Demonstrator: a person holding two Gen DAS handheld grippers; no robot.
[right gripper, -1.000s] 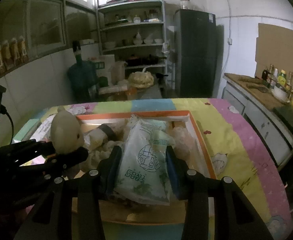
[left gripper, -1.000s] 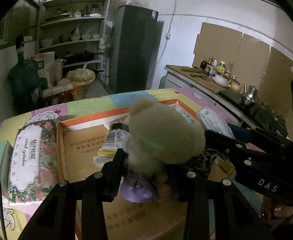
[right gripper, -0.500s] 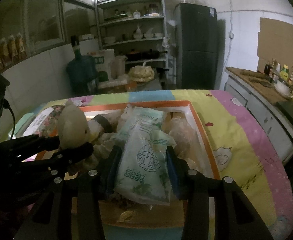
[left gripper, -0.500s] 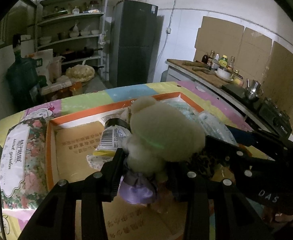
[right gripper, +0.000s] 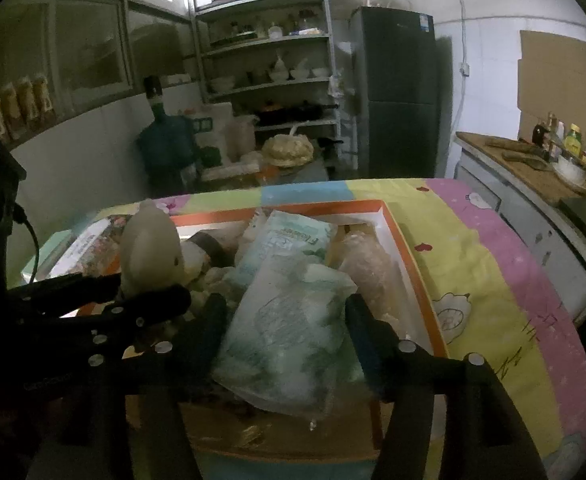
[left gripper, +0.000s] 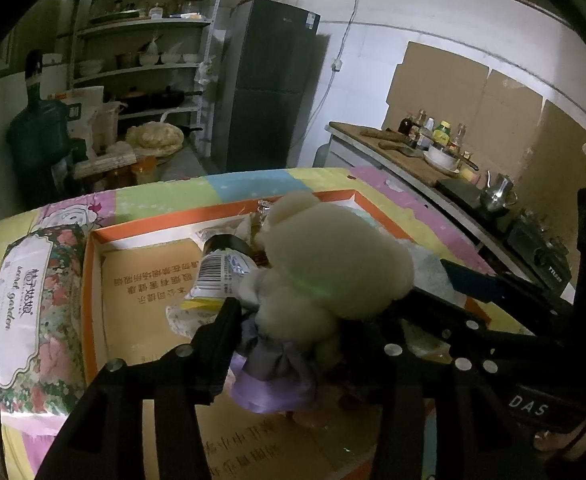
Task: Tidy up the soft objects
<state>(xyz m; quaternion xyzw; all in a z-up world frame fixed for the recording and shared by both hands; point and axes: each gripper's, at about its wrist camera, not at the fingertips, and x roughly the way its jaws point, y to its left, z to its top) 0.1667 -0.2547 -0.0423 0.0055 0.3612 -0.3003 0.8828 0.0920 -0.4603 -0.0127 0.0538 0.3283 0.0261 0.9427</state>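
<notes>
My left gripper is shut on a cream plush bear with a purple skirt, held over the orange-rimmed cardboard box. The bear also shows in the right wrist view, with the left gripper around it. My right gripper is shut on a pale green plastic tissue pack, held over the box. A second green pack and a clear wrapped bundle lie in the box. A barcoded packet lies in the box beside the bear.
A floral tissue pack lies left of the box on the colourful tablecloth. The right gripper's arm crosses the left view. A counter with bottles, a fridge and shelves stand behind.
Both grippers have moved a little forward over the box with their loads. The right gripper's tissue pack now sits lower and closer to the packs in the box.
</notes>
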